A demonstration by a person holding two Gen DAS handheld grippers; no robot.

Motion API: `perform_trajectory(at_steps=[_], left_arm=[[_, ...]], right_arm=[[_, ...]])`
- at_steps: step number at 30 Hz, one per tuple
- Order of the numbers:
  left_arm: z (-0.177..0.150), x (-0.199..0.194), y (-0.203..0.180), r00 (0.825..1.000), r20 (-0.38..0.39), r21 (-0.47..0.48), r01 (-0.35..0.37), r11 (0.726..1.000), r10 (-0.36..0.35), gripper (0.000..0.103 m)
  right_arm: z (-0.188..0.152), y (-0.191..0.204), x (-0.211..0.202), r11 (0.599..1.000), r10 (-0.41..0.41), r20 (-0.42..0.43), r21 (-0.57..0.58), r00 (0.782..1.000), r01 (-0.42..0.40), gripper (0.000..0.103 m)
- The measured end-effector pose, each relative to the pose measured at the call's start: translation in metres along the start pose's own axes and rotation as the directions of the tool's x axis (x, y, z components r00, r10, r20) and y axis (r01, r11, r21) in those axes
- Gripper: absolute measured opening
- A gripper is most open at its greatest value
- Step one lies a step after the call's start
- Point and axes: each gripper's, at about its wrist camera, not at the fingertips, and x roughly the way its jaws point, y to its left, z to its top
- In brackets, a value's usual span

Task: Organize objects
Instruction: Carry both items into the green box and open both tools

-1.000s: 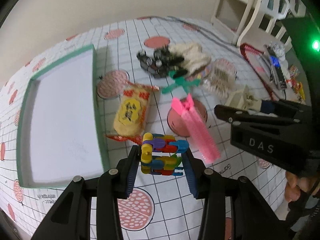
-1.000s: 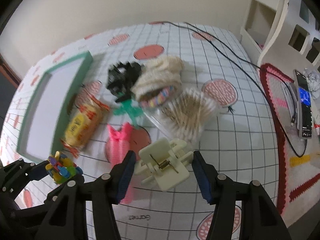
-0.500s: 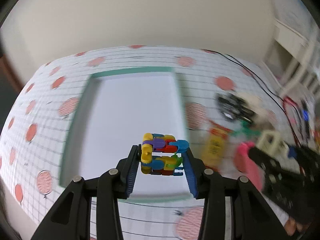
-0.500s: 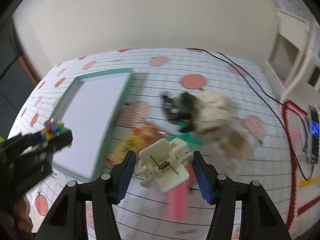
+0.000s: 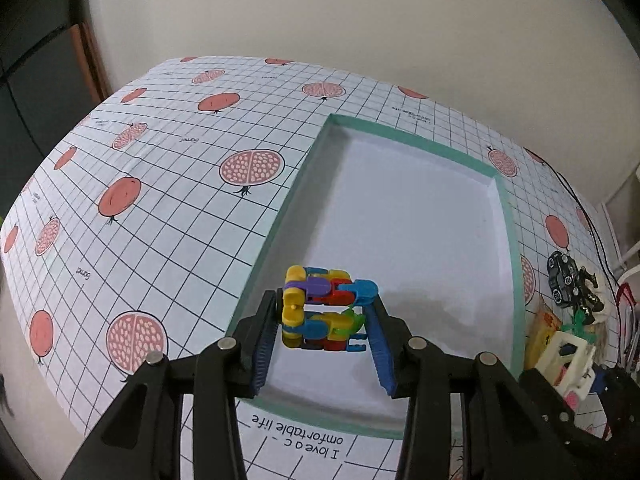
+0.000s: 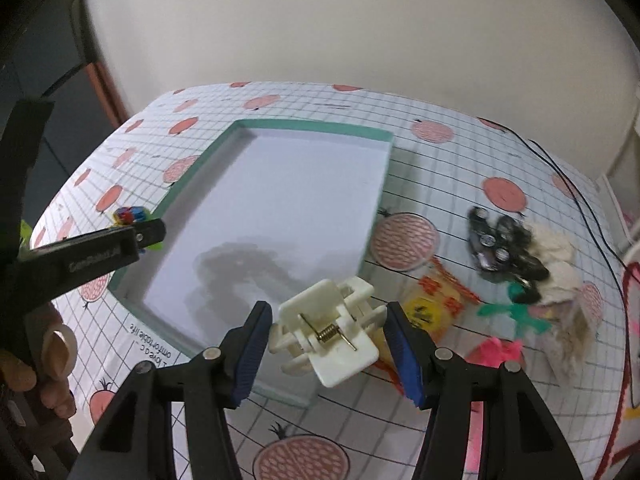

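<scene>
A multicoloured block toy [image 5: 326, 307] is clamped between the 2 blue-padded fingers [image 5: 264, 346] of the left gripper [image 5: 325, 342], which are closed only to the toy's width; it is held above the near left corner of the green-rimmed tray [image 5: 507, 216]. A cream hair claw clip [image 6: 327, 336] is gripped between the 2 fingers [image 6: 403, 354] of the right gripper [image 6: 327, 354], spread moderately wide, above the tray's near right corner. Right of the tray, a yellow snack packet [image 6: 430, 308], a black toy car [image 6: 490, 242] and a pink comb [image 6: 496, 354] lie on the pomegranate-print tablecloth [image 5: 160, 184].
</scene>
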Motion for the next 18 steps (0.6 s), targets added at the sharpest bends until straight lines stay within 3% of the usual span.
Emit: perform_trajectory(at_steps=[10,18], left_arm=[[-0.004,0.021,-0.005,0.999,-0.046,0.021,-0.007,1.0,0.008,0.044],[-0.012,0.028,-0.011,0.998,-0.066,0.042,-0.017,0.999,0.02,0.044]], right_arm=[[0.01,0.013,0.037,1.0,0.006,-0.065,-0.028,0.998,-0.008,0.061],[0.014,0.018,0.043,0.999,0.01,-0.047,-0.049,0.999,-0.012,0.061]])
